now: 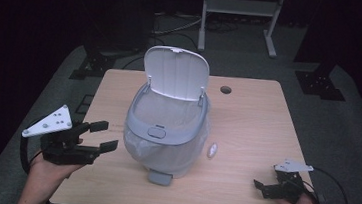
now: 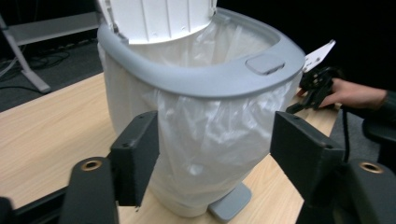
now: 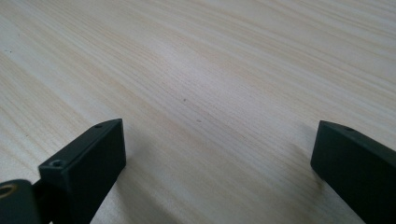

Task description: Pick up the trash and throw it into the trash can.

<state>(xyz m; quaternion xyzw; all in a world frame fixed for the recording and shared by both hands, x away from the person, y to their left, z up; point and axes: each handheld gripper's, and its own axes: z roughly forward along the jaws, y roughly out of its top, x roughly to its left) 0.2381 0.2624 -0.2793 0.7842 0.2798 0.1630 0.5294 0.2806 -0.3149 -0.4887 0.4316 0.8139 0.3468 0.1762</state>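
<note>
With the left gripper [image 1: 99,135] hanging just left of the lined bin [image 1: 166,130] mid-desk [image 1: 251,129], fingers spread and empty, and the right gripper [image 1: 261,186] spread low near the corner, pinch only loose bag plastic [image 2: 210,135], gently.

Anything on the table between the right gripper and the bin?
One small white oval object lies beside the bin; otherwise bare table up to the right gripper, as the high view shows.
</note>
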